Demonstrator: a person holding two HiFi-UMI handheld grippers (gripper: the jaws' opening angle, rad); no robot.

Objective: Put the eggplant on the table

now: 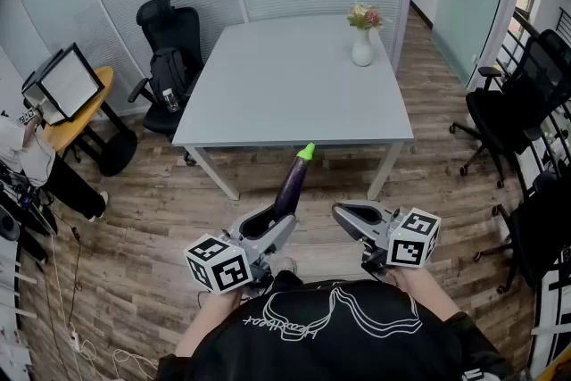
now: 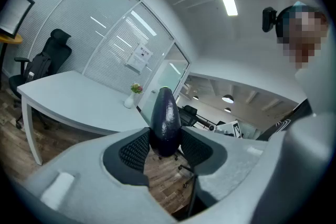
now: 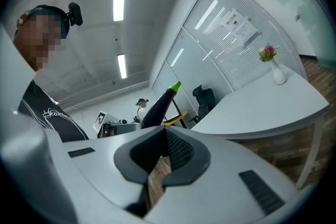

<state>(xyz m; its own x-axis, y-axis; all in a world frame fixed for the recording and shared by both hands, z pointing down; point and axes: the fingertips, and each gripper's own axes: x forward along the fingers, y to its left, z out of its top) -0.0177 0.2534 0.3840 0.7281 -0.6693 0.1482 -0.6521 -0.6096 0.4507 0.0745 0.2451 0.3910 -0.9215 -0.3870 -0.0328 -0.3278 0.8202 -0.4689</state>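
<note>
Office room, wood floor, grey table (image 1: 294,85) standing straight ahead of person. Eggplant (image 1: 292,183) not yet on it: sticking out of left gripper (image 1: 268,226), jaws clamping its blunt end. Long axis running forward, away from person, green stem leading, tip showing against table's near edge in head view. Right gripper (image 1: 355,215) hanging just beside, jaws together, carrying nothing. Left hand doing all carrying, so next move is probably calling for reach forward over that edge. Vase (image 1: 361,47) sitting at far right, well apart.

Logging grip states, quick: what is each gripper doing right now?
Left gripper: closed on the dark purple, green-stemmed eggplant.
Right gripper: closed, empty.
</note>
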